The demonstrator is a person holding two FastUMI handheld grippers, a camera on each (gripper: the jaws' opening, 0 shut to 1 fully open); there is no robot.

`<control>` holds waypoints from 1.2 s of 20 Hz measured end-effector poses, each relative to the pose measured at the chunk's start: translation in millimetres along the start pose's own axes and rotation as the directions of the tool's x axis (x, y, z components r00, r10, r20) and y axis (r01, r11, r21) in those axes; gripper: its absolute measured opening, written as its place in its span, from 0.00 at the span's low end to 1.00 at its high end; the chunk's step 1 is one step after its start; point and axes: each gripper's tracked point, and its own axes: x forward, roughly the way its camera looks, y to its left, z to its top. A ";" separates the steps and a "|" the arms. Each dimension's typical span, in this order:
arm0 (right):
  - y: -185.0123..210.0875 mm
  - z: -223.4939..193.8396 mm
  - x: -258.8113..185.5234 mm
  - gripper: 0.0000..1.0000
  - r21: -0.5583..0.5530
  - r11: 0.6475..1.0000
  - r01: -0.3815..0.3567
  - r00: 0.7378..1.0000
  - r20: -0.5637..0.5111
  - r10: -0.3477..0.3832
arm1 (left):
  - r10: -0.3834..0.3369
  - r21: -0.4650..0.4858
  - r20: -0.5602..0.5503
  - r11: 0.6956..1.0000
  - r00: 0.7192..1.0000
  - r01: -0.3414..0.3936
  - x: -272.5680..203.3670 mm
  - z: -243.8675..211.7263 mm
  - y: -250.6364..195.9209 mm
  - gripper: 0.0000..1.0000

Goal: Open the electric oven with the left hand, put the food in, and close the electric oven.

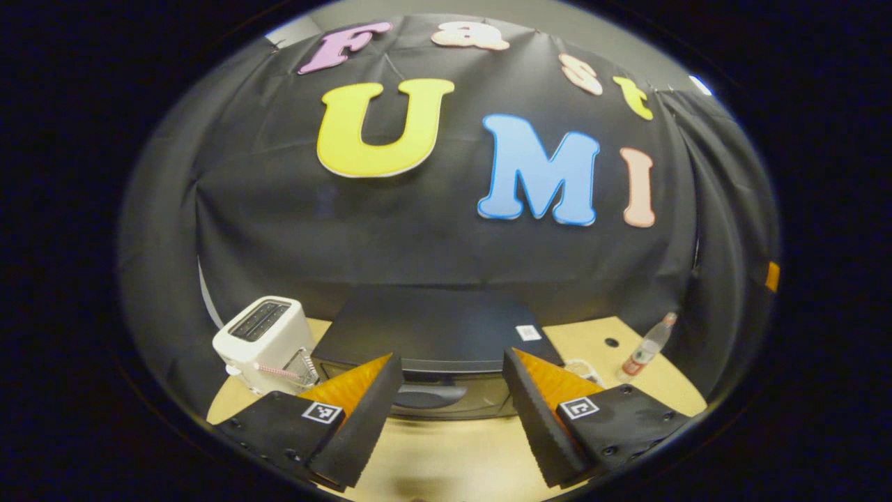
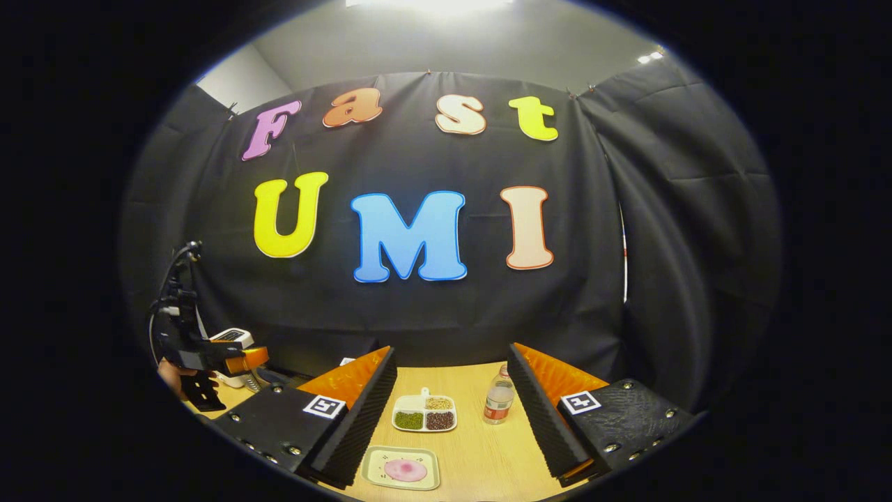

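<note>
The black electric oven (image 1: pixel 432 335) stands on the wooden table straight ahead in the left gripper view, its door shut and the dark handle (image 1: pixel 426 396) across the front. My left gripper (image 1: pixel 453 373) is open just in front of it, its fingers to either side of the handle and apart from it. From the right gripper view the left gripper (image 2: pixel 209 362) is off to the far left, held by a hand. A pale tray with pink food (image 2: pixel 401 468) lies near the table's front edge. My right gripper (image 2: pixel 451 380) is open above it, holding nothing.
A white toaster (image 1: pixel 265 341) stands left of the oven. A plastic bottle (image 1: pixel 647 348) with a red label stands to the oven's right; it is the bottle (image 2: pixel 497 401) by my right finger. A divided dish of beans (image 2: pixel 424 413) sits beyond the food tray.
</note>
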 end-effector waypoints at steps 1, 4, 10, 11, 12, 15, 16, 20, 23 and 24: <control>-0.2 -0.5 2.8 0.97 0.000 1.000 0.008 1.000 -0.006 -0.008 | -0.001 0.000 -0.019 1.000 1.000 0.001 14.0 -9.8 3.9 0.97; 0.2 -3.3 7.3 0.97 -0.007 1.000 0.028 0.999 -0.019 -0.028 | 0.009 0.000 -0.062 1.000 0.998 -0.009 47.8 -30.1 16.2 1.00; -0.9 -7.0 15.2 0.97 -0.023 0.998 0.051 0.998 -0.037 -0.052 | 0.041 0.059 -0.103 0.998 0.994 -0.035 74.7 -55.1 23.3 1.00; -0.2 -6.8 16.4 0.96 -0.018 0.999 0.051 0.998 -0.038 -0.052 | 0.041 0.082 -0.089 0.996 0.995 -0.034 70.9 -52.7 24.0 0.98; 2.5 -8.5 17.6 0.96 -0.013 0.999 0.046 0.998 -0.041 -0.047 | 0.040 0.078 -0.087 0.996 0.995 -0.034 75.0 -53.6 23.3 0.98; 9.5 -9.4 20.7 0.96 -0.006 0.999 0.031 0.998 -0.047 -0.031 | 0.046 0.056 -0.097 0.998 0.994 -0.041 63.4 -59.1 23.5 1.00; 12.7 -9.6 20.5 0.97 -0.003 1.000 0.023 0.999 -0.045 -0.023 | 0.049 0.065 -0.095 0.997 0.994 -0.043 59.1 -61.7 24.3 0.99; 21.7 -9.5 19.2 0.97 -0.011 1.000 -0.008 0.999 -0.040 0.007 | 0.047 0.055 -0.109 0.998 0.993 -0.041 32.8 -83.8 20.7 0.98; 26.4 -11.4 16.7 0.96 -0.004 1.000 -0.024 0.999 -0.047 0.024 | 0.038 0.037 -0.138 0.999 0.990 -0.033 14.1 -107.3 20.3 1.00; 27.1 -12.6 15.5 0.96 -0.003 1.000 -0.028 0.998 -0.048 0.027 | 0.033 0.030 -0.152 0.999 0.988 -0.029 9.0 -115.0 19.3 0.97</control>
